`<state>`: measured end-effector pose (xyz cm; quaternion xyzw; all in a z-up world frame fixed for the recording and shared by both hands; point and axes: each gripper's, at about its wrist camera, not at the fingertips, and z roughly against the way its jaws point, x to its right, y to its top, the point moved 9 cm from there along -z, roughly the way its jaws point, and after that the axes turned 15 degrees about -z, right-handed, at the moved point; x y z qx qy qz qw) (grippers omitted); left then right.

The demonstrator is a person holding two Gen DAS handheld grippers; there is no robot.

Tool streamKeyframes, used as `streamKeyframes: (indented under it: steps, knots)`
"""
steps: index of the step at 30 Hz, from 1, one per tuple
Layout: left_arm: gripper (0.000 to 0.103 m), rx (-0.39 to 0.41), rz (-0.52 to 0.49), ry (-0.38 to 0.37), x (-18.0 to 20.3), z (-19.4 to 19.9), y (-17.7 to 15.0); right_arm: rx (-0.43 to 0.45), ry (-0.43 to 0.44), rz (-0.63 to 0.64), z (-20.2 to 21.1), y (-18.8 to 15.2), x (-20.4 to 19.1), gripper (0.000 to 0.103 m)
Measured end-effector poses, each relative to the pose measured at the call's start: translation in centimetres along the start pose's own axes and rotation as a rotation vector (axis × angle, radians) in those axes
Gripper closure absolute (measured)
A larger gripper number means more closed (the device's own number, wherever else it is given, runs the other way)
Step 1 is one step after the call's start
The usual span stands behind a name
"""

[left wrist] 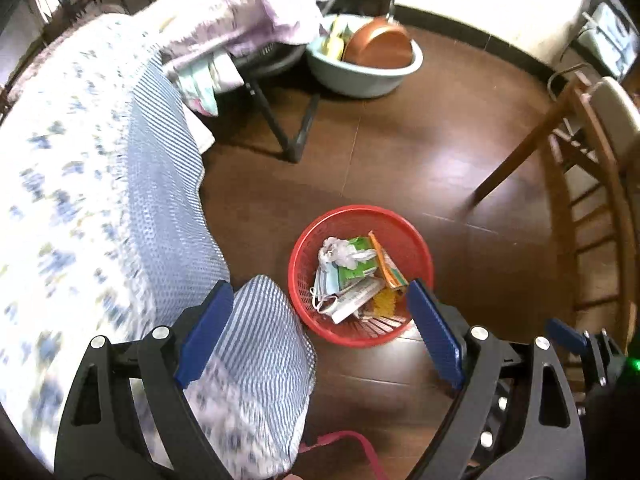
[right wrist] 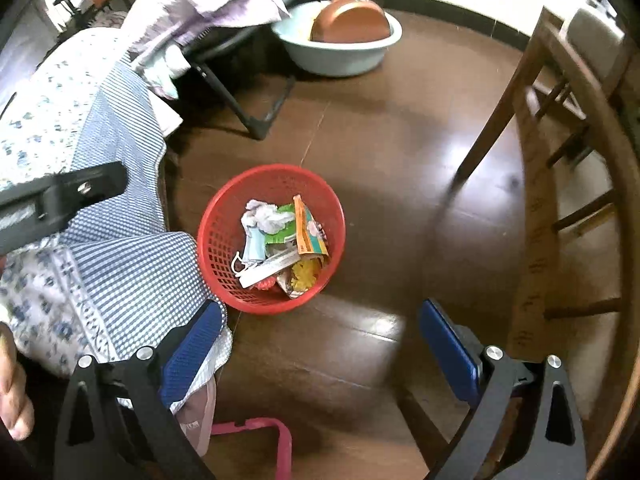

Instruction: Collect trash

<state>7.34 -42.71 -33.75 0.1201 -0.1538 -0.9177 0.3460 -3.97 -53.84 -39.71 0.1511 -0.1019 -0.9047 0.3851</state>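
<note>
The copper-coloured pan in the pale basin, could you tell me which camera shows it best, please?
The right wrist view: the copper-coloured pan leans in the pale basin with its whole underside unobstructed. In the left wrist view the pan shows at similar size, but green and yellow items crowd beside it.

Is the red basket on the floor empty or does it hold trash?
It holds trash: the red basket stands upright with a face mask, wrappers and crumpled paper inside.
</note>
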Motion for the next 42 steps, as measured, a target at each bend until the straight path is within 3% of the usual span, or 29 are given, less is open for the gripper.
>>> streamKeyframes:
  steps: [7,17,42]
  knots:
    - [0.015,0.051,0.024,0.06,-0.1,5.6,-3.7,0.061,0.032,0.059,5.2,-1.4,-0.3,0.006]
    - [0.015,0.082,0.09,0.097,-1.4,8.9,-5.9,0.129,0.07,0.1,9.7,-2.4,-0.9,0.006]
    - [0.01,0.08,0.079,0.042,-0.9,8.5,-5.7,0.128,0.073,0.123,10.2,-2.2,-1.9,0.006]
